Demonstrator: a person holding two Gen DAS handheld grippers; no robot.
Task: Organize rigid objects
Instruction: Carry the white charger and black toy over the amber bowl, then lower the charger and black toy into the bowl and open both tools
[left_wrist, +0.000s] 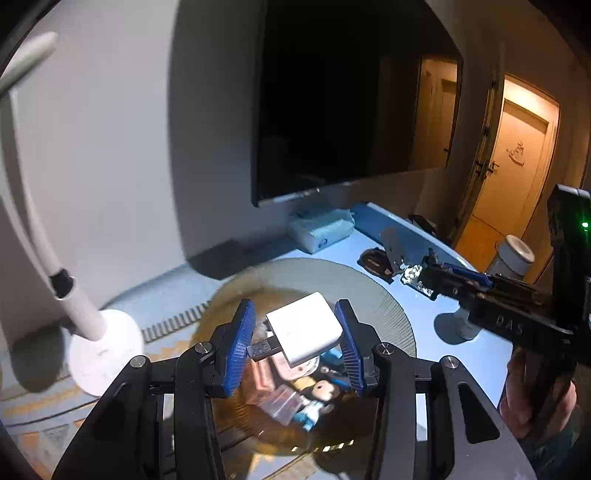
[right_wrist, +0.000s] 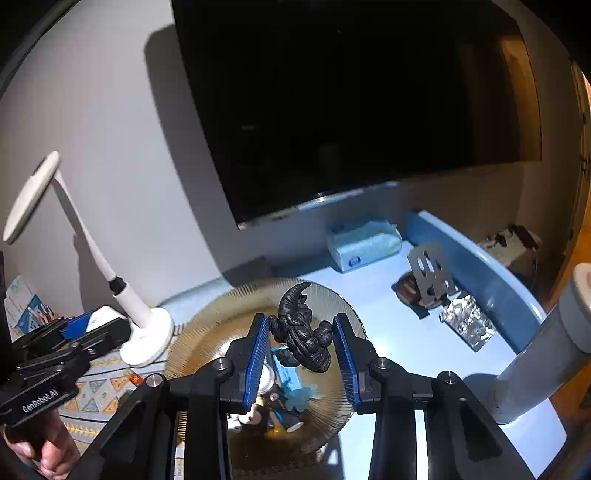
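Home: television (right_wrist: 351, 103), lamp (right_wrist: 85, 243), door (left_wrist: 513, 155)

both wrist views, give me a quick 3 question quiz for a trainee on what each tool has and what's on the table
1. True or false: the left tool is shut on a white charger.
2. What does the right tool hold? A) foil packet B) black figurine C) tissue pack
3. Fill in: both tools hang over the amber ____.

Key
1. True; its blue pads press the charger's sides.
2. B; the black figurine sits between the pads, while the foil packet and tissue pack lie on the blue table.
3. Plate, with small toys in it.
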